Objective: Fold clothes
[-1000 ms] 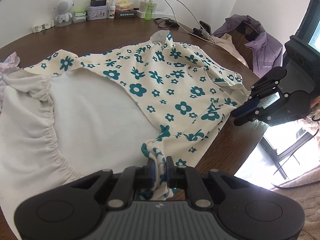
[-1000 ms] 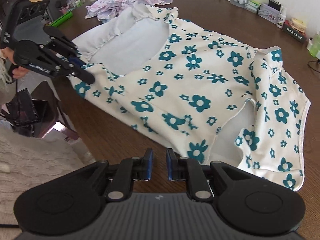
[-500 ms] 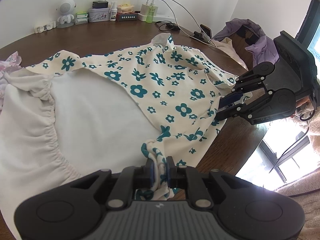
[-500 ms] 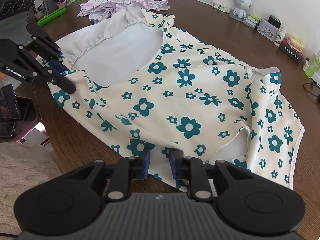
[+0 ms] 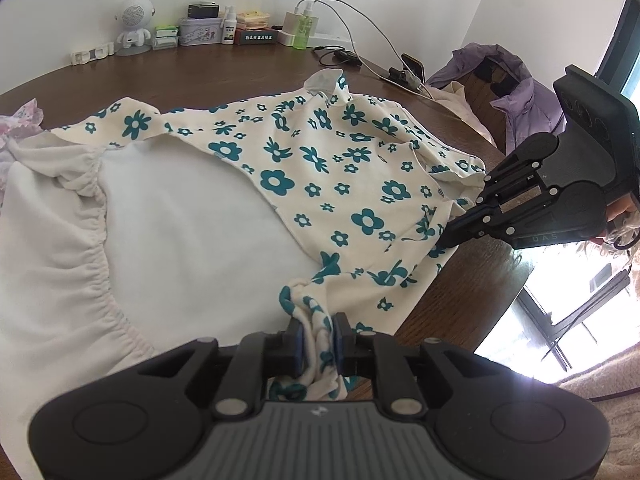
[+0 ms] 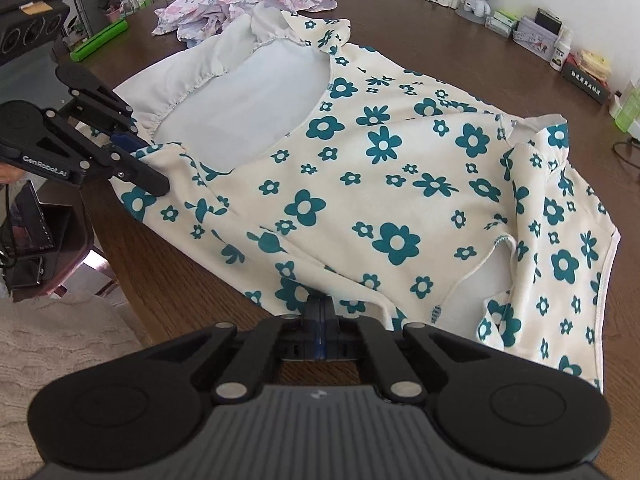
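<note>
Floral garment [image 5: 320, 184], cream with teal flowers, lies spread along the table's [image 5: 200, 76] near edge in the left wrist view, where the left gripper [image 5: 318, 346] pinches a bunched hem. In the right wrist view, the right gripper [image 6: 322, 322] is pressed together on the same edge of the fabric. Soft, light and limp, it looks best held at hem corners.

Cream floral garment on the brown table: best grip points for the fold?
The cream garment with teal flowers lies flat, its near hem along the table edge. Pinch that hem at two spread points, approaching from the edge side, as the left gripper and right gripper do.
</note>
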`<action>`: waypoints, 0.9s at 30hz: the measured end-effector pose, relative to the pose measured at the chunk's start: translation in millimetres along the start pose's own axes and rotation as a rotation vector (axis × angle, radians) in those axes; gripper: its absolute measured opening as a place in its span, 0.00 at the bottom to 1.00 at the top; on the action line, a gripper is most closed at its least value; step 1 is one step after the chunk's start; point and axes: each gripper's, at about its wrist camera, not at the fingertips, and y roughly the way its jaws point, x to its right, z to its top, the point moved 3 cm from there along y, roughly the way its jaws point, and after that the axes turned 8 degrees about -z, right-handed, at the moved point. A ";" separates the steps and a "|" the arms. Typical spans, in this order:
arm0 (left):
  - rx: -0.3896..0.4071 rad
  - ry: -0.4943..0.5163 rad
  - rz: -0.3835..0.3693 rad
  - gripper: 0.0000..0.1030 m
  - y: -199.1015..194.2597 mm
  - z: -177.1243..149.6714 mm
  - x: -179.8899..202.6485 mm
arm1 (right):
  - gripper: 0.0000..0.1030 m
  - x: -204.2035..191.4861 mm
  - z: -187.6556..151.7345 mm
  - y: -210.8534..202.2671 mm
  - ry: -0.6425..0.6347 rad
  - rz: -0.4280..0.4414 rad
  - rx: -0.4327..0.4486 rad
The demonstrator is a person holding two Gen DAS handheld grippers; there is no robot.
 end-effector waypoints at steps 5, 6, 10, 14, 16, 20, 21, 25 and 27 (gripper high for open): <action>0.005 0.003 -0.003 0.15 0.6 0.0 0.2 | 0.00 -7.1 -13.0 -19.3 0.001 0.005 0.007; 0.005 0.004 -0.004 0.15 0.8 0.0 0.6 | 0.00 -7.8 -14.5 -20.5 0.005 0.004 0.007; 0.010 0.002 -0.002 0.17 -0.3 -1.9 2.2 | 0.02 -1.3 -14.4 -19.1 0.041 -0.028 0.019; 0.015 -0.001 -0.009 0.19 -4.0 -5.9 3.1 | 0.09 5.6 -12.1 -11.2 0.072 -0.031 0.027; 0.015 -0.001 -0.010 0.20 -4.5 -7.0 3.3 | 0.23 4.4 -9.9 -7.8 0.068 -0.031 0.035; 0.016 0.002 -0.010 0.20 -4.5 -8.0 4.3 | 0.24 -1.4 -7.8 1.1 0.030 -0.060 0.026; 0.016 0.003 -0.010 0.20 -4.3 -8.1 4.4 | 0.24 -3.0 -7.6 3.0 0.019 -0.069 0.023; 0.018 0.003 -0.011 0.21 -2.5 -8.8 4.9 | 0.09 -3.9 -11.4 1.6 0.035 -0.069 0.036; 0.021 0.000 -0.010 0.21 -1.1 -8.8 4.3 | 0.01 -6.8 -13.2 0.2 0.033 -0.086 0.038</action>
